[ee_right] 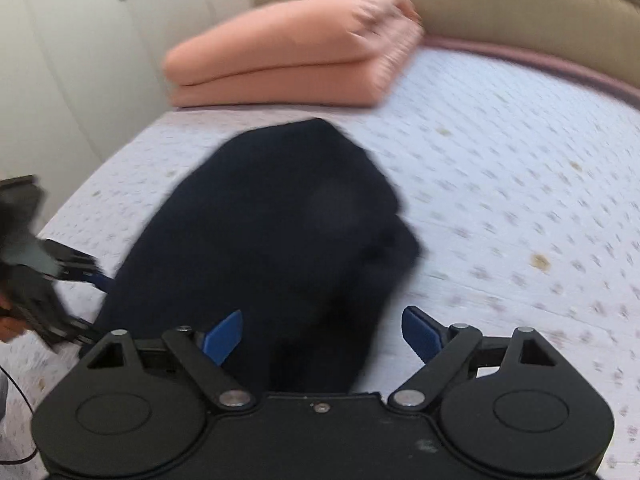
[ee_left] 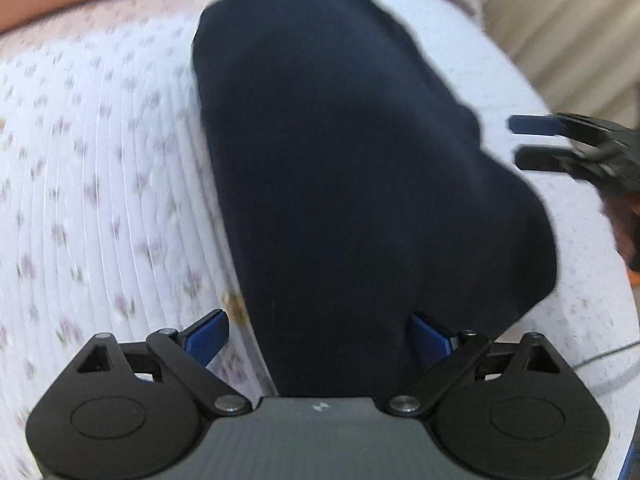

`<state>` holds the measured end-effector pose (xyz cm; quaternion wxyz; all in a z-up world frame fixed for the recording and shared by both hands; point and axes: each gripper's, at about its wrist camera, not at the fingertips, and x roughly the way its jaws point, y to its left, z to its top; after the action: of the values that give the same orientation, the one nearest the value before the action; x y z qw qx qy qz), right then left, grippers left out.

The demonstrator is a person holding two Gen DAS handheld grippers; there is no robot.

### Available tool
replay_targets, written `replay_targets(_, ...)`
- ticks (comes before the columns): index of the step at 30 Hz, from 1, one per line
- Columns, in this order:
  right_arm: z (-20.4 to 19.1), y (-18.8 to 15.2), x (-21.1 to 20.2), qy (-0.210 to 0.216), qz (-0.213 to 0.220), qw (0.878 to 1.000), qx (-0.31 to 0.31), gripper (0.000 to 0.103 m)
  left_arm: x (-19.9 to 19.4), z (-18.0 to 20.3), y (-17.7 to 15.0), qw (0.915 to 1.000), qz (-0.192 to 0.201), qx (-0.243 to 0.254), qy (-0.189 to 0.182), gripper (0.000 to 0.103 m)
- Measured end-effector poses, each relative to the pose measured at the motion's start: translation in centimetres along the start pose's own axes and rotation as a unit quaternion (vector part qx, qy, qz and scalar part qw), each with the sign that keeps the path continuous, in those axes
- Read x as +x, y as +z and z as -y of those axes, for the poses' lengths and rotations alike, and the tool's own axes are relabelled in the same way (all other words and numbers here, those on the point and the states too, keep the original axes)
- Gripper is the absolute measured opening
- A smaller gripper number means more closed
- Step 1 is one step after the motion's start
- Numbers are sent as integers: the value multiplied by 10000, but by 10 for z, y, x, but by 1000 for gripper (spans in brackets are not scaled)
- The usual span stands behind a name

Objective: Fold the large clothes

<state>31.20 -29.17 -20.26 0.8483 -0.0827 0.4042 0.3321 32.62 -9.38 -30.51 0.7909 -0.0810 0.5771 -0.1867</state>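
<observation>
A dark navy garment lies bunched on the floral bed sheet between and ahead of both grippers' wide, empty fingers; the fold likely goes best if each first pinches a near edge.

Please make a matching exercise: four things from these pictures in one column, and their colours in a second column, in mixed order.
Things:
1. garment
2. folded blanket
3. bedsheet
4. fingertips of the right tongs

Colours:
A. white with small flowers
B. blue
C. dark navy
D. salmon pink

Pairs: 1-C, 2-D, 3-A, 4-B
</observation>
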Motion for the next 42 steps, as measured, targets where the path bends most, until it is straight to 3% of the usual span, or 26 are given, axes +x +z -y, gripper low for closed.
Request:
replay_targets(2,-24,-11,22,-300,-275,9979,-502,102,5,2,-3,9998,-23,-156,72,102)
replay_targets(5,-31,-27,44,-752,-435,9913,-989,102,5,10,-7,9995,-18,64,307,103)
replay_targets(8,-9,-31,40,-541,-506,9956,-571,102,5,14,-10,9993,-52,95,348,102)
replay_targets(13,-11,-38,36,-747,-520,9907,-1010,103,4,18,-11,9991,-67,104,394,102)
replay_targets(16,-8,-41,35,-770,-559,9916,-881,103,1,17,-19,9990,-81,154,408,102)
replay_targets(19,-5,-32,35,-770,-939,9908,-597,103,-7,14,-30,9989,-115,136,439,102)
replay_targets(22,-4,-17,12,-844,-966,9914,-265,102,-27,11,-40,9994,-68,168,287,92)
replay_targets(25,-22,-4,-14,-519,-548,9965,-352,102,-52,20,-40,9974,210,663,204,96)
replay_targets(29,-53,-8,12,-101,-939,9941,-539,102,-40,28,-30,9959,177,869,-173,93)
replay_targets(30,-56,-12,24,-237,-1109,9916,-627,102,-33,27,-29,9963,126,846,-100,92)
replay_targets(32,-60,-31,45,-833,-1330,9809,-1151,102,-17,23,-31,9954,-78,936,208,83)
replay_targets(33,-56,-45,50,-1051,-1390,9746,-1409,102,-13,19,-36,9958,-162,889,155,83)
replay_targets(35,-29,-53,37,-736,-1358,9860,-636,102,-23,3,-49,9977,-271,606,-95,82)
replay_targets(37,0,-51,26,-356,-1570,9868,173,102,-39,-6,-55,9982,-236,539,-86,83)
replay_targets(42,53,-19,2,570,-964,9801,1638,102,-76,-34,-22,9995,220,-82,-195,98)
